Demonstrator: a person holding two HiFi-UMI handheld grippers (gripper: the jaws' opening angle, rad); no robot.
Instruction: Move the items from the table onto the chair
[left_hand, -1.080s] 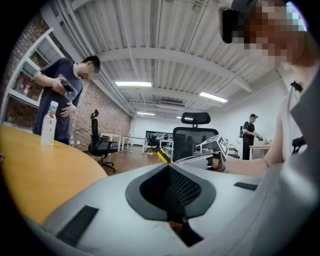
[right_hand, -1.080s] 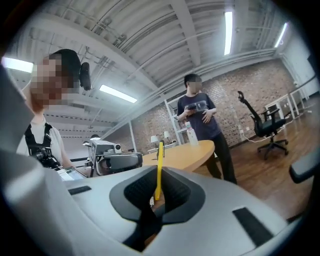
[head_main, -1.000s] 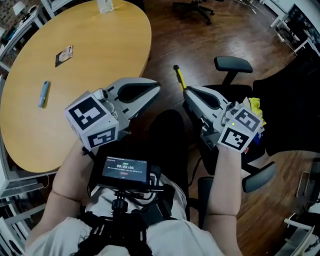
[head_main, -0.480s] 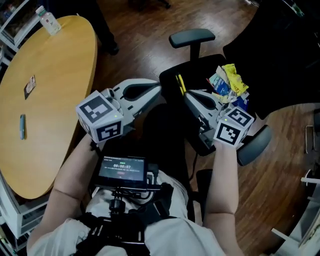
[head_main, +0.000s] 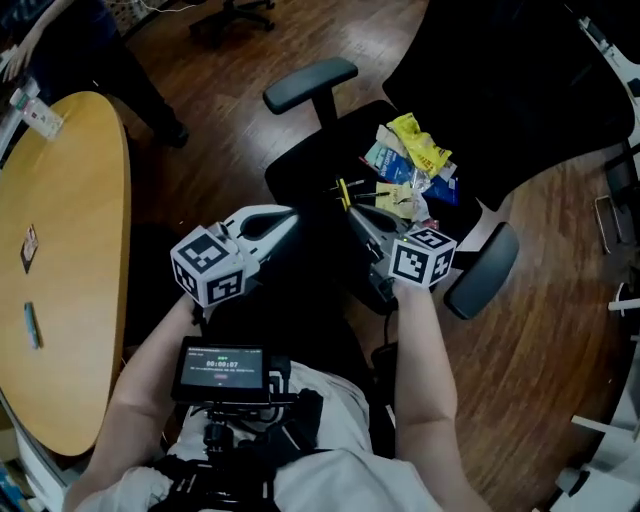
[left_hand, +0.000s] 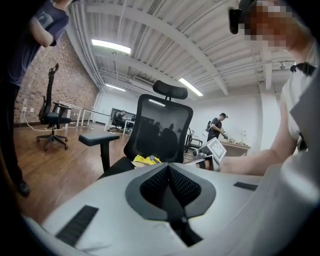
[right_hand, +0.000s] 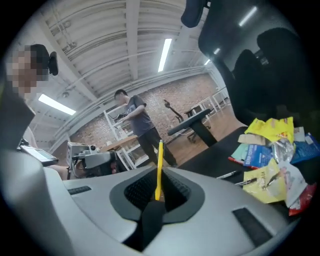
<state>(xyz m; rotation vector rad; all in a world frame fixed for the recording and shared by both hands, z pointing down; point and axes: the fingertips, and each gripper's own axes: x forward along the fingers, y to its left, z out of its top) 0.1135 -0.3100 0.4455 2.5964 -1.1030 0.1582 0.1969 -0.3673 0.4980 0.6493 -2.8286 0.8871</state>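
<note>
Drop-off step: yellow pen (right_hand: 159, 167) over the chair (head_main: 305, 170).
My right tongs (right_hand: 157, 192) pinch the pen; my left tongs (left_hand: 170, 186) are pressed together, empty. Next, I judge, lower and release left of the wrappers (head_main: 412, 160).

Dark wooden floor (head_main: 560, 340) spreads all round; a brick wall (left_hand: 80, 85) stands far left; strip lights (left_hand: 111, 46) glow on the ribbed white ceiling (left_hand: 165, 30); a spare office chair (left_hand: 51, 117) stands near that wall.

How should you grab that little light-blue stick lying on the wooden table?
Probably its middle, from straight above, jaws across its narrow width: the light-blue stick lies flat on the round wooden table, with bare tabletop on both long sides.
</note>
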